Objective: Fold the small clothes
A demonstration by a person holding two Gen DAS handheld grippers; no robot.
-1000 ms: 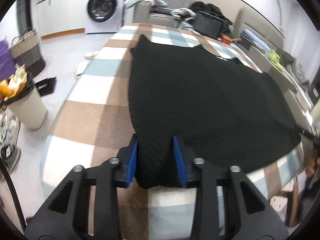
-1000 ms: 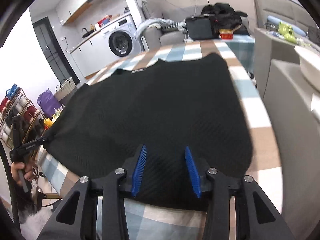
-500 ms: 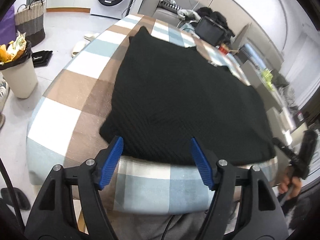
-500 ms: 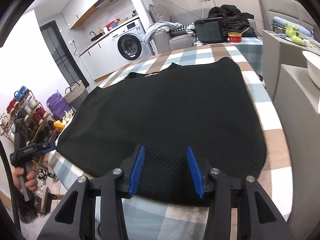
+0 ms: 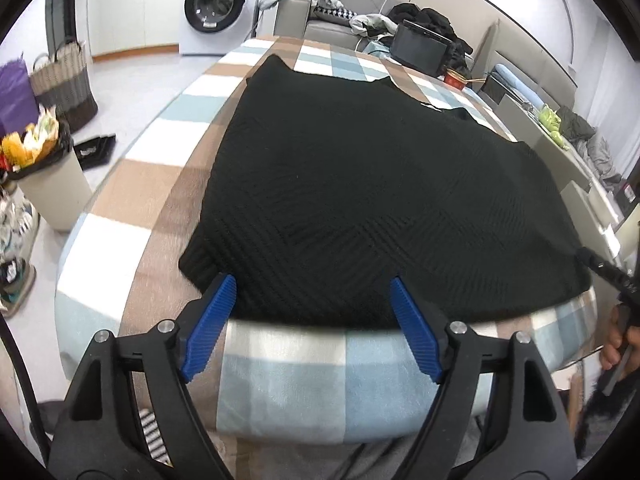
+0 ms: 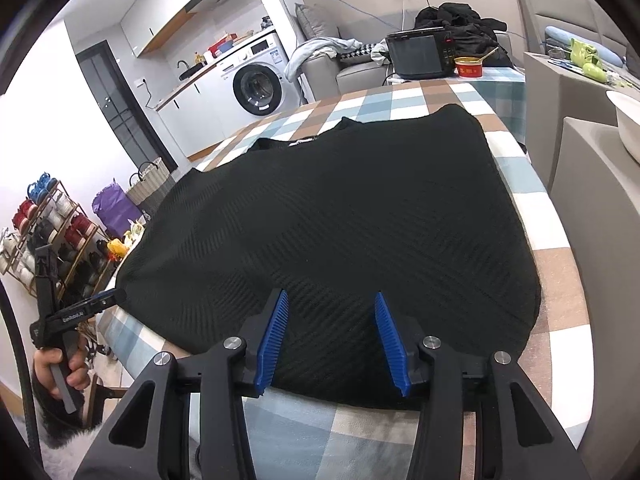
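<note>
Change: left claw (image 5: 312, 292) let go of the sweater's near corner and its jaws have just been opening; it now sits back from the cloth edge, where a second ago it pinched a fold.
Table (image 5: 280, 376): checked cloth in brown, blue and white, under and ahead of both claws.
Sweater (image 5: 360, 200): black knit, spread flat on the table ahead of the left claw; near hem just beyond its blue pads (image 5: 208, 324), not between them.
Left claw: jaws wide, nothing held.
Right claw (image 6: 332, 316): jaws partly parted, just been opening slightly; sweater hem lies between and under the pads (image 6: 272, 340); whether they press on it cannot be told.
Washing machine (image 5: 216, 8): far beyond the left claw, to its left.
Bin (image 5: 52, 188): on the floor, left of the left claw.
</note>
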